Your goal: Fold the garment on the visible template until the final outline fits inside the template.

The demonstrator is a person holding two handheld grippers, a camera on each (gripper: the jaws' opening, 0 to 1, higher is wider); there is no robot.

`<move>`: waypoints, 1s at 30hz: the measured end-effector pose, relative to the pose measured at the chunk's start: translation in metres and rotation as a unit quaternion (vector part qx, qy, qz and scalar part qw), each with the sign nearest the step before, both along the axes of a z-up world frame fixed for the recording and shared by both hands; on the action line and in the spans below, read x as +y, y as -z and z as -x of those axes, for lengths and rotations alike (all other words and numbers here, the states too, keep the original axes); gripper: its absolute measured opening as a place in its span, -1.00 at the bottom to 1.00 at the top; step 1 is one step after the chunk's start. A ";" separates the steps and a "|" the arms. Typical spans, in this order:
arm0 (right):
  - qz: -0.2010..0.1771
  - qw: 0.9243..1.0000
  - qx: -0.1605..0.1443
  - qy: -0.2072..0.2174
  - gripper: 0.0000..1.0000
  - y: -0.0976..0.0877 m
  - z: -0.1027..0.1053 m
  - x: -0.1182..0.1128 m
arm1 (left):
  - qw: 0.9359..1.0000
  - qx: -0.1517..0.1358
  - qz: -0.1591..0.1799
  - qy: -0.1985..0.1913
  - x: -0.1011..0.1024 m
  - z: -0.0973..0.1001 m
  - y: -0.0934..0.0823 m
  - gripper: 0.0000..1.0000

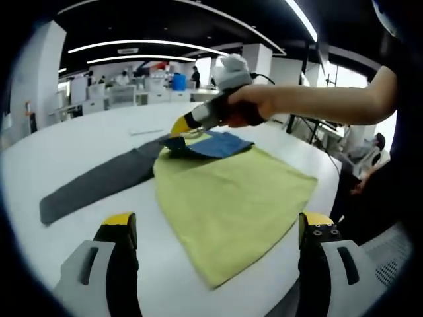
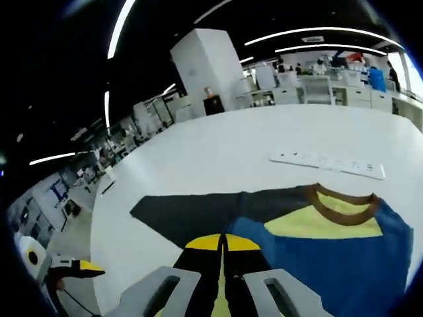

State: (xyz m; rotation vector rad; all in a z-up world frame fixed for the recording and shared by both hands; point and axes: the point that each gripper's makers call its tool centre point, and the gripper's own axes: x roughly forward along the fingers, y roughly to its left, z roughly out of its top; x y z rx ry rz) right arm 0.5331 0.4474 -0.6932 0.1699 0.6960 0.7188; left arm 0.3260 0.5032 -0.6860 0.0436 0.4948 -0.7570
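A garment lies on the white table (image 1: pixel 79 142): yellow body (image 1: pixel 231 198), grey sleeve (image 1: pixel 99 181) stretched out to the left, and a blue panel (image 1: pixel 215 144) at the far end. In the right gripper view I see the brown collar (image 2: pixel 340 201), the blue panel (image 2: pixel 330 264) and the grey sleeve (image 2: pixel 198 211). My right gripper (image 2: pixel 223 246), held by a person's hand (image 1: pixel 254 105), has its jaws pressed together on the garment's edge near the blue panel; its yellow tips (image 1: pixel 180 127) touch the cloth. My left gripper (image 1: pixel 218 228) hovers over the near side of the yellow body, jaws wide apart with nothing between them.
A long white strip (image 2: pixel 327 164) lies on the table (image 2: pixel 218 152) beyond the collar. My left gripper (image 2: pixel 73 267) shows low at the left, off the table's edge. The person's body stands at the table's right side. Desks and a pillar (image 2: pixel 208 66) fill the room behind.
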 end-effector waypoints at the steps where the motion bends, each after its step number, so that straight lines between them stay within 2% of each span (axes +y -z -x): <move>1: 0.007 1.000 0.006 -0.005 -1.00 0.006 0.002 0.000 | 1.000 0.001 -0.002 0.000 0.000 0.000 0.001 0.98; 4: 0.015 1.000 0.016 -0.009 -0.99 0.014 0.009 -0.001 | 1.000 0.000 -0.001 -0.002 0.003 0.000 -0.001 0.98; 8: 0.012 1.000 0.013 -0.013 -0.79 0.011 0.012 -0.005 | 1.000 0.001 0.003 -0.014 0.010 -0.003 -0.003 0.98; 17: 0.030 0.996 -0.036 -0.071 0.20 -0.005 0.024 -0.012 | 0.999 -0.004 0.004 -0.041 0.030 -0.018 -0.012 0.98; 20: 0.031 0.995 -0.048 -0.085 0.45 -0.011 0.031 -0.013 | 0.998 -0.008 0.006 -0.055 0.039 -0.027 -0.016 0.98; 26: 0.027 0.991 -0.068 -0.110 0.72 -0.020 0.046 -0.018 | 0.996 -0.014 0.008 -0.084 0.059 -0.044 -0.021 0.98; 30: 0.025 0.989 -0.077 -0.124 0.82 -0.024 0.058 -0.026 | 0.993 -0.019 0.019 -0.114 0.078 -0.057 -0.024 0.98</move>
